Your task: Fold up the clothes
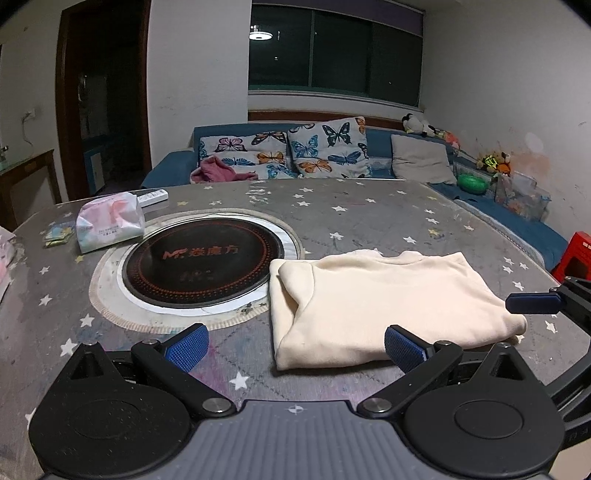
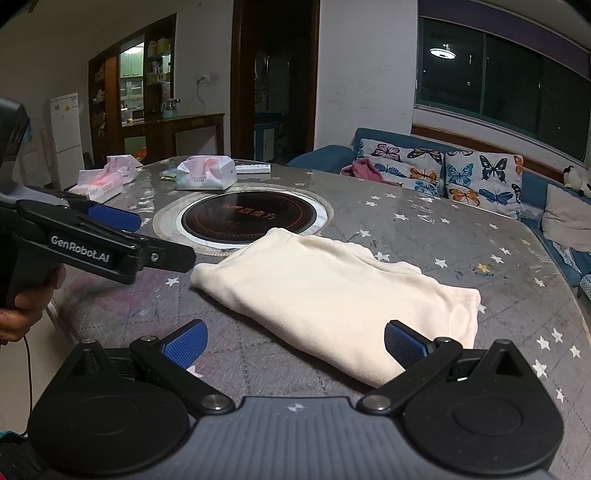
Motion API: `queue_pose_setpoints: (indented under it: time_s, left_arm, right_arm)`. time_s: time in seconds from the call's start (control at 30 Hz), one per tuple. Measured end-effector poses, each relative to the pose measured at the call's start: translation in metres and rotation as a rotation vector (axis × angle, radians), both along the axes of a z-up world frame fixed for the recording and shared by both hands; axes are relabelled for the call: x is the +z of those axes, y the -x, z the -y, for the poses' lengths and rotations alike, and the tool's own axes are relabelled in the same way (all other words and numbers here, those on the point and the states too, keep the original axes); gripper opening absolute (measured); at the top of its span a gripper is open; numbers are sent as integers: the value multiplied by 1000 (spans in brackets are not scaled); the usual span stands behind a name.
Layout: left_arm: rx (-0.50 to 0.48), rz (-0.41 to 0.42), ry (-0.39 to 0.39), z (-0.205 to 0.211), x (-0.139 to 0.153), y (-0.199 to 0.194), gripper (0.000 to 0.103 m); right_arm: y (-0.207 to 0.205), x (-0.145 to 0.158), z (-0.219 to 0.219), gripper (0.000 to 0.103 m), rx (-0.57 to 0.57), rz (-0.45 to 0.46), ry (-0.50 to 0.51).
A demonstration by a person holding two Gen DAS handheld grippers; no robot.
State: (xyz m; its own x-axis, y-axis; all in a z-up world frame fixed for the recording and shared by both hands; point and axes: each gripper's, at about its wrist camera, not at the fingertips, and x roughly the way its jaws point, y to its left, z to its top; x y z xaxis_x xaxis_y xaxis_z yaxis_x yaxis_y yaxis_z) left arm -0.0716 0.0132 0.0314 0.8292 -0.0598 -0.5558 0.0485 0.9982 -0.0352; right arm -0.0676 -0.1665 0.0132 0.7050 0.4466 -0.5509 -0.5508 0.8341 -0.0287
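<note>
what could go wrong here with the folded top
The cream top is folded but one corner overlaps the round cooktop in the table; if that is warm, the fabric could scorch. Both the left tongs and the right tongs are open near its edge, so a careless move could snag it and undo the fold.

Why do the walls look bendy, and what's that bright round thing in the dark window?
Left wrist view: the fisheye lens bends the straight walls and door near the picture's edges, and black corners frame it; the bright spot is a ceiling lamp reflected in the window. Right wrist view: same bending; the same lamp mirrors in the window, and the cream garment looks sharp.
</note>
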Motion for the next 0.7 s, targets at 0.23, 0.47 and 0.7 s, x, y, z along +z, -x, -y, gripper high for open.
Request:
queue_pose_setpoints:
  time_s: [0.23, 0.47, 0.7]
  left_arm:
    - [-15, -32, 4, 2, -3, -13, 103]
    - [-21, -55, 11, 1, -4, -25, 103]
    - [-13, -80, 14, -4, -6, -38, 103]
  right_arm:
    - [-4, -1, -3, 103, -8, -12, 16]
    - [-10, -1, -7, 102, -14, -26, 18]
    - [-18, -1, -13, 99, -9, -40, 25]
